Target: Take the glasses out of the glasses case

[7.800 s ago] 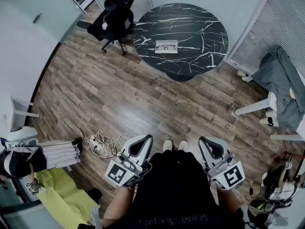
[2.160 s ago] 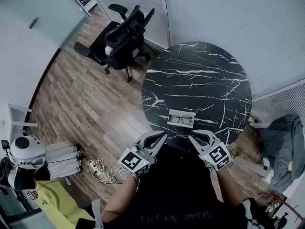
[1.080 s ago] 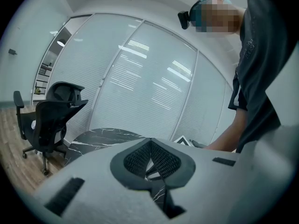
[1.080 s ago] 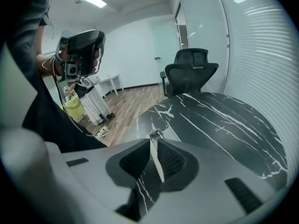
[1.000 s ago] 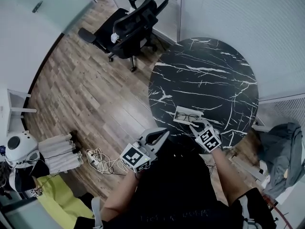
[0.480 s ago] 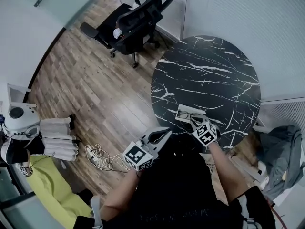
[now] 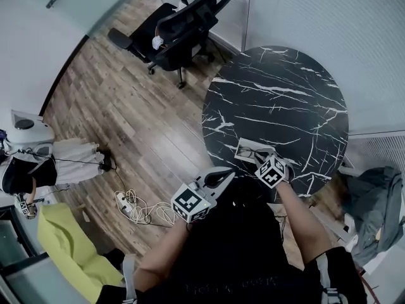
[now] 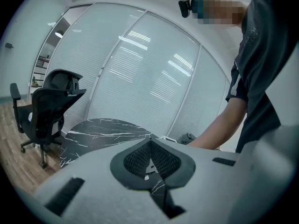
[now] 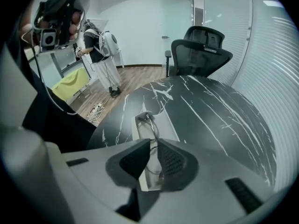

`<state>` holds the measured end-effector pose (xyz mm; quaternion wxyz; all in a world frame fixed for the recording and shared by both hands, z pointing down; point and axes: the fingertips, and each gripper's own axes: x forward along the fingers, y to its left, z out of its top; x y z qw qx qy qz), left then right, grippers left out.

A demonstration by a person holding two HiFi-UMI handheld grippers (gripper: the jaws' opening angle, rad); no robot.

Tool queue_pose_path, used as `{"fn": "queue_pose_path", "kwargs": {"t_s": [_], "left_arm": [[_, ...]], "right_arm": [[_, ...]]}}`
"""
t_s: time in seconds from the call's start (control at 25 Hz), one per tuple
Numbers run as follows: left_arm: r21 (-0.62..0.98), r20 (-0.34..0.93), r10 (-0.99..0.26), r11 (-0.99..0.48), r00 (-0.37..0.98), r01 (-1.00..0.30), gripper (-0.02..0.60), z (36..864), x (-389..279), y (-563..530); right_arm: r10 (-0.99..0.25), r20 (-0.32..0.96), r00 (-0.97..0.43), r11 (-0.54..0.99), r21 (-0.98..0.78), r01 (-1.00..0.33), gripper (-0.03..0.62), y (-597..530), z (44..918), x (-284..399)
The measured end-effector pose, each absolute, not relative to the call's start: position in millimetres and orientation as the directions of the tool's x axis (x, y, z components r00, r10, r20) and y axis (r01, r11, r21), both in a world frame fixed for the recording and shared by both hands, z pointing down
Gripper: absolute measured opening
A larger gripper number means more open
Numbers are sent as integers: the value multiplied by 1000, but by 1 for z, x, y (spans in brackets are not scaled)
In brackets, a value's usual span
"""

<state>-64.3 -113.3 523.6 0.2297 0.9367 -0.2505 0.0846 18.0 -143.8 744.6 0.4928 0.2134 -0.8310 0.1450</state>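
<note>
Now my right claw (image 9: 152, 146) hangs over the open case (image 9: 138, 133) near the table (image 9: 210, 111) edge, jaws narrowly apart just above the glasses (image 9: 152, 125) lying inside. My left claw (image 8: 150, 146) is pinched together, empty, off the table. If I close off-centre on the thin rim, the glasses may slip. The unheld case could also lift and slide off the edge.

Desk (image 7: 278, 106): black marble-look top, white veining, smooth, glossy. Floor (image 7: 126, 125): brown wood planks, low sheen. Glasses case (image 9: 167, 127): pale, smooth, matt lining. Glasses (image 9: 150, 120): thin dark wire frame, clear lenses. Left tongs (image 8: 150, 143), right tongs (image 9: 153, 146): matt grey plastic shells, black fine-ribbed pads (image 9: 172, 161). Chair (image 7: 180, 24): black, matt.
</note>
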Motion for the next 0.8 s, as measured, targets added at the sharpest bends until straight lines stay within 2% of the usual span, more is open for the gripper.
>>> {"fn": "queue_pose_path", "kwargs": {"t_s": [0.4,0.8], "left_arm": [[405,304,-412,-760,859,-508,18,534,-57,-113],[416,308,-412,-752,858,-510,18,536,-53,-112]], "right_arm": [[-197,908,-369,899,17,-437,34,-151,761,14],[-203,929,-310,954,116,-277,34,-154,758,7]]}}
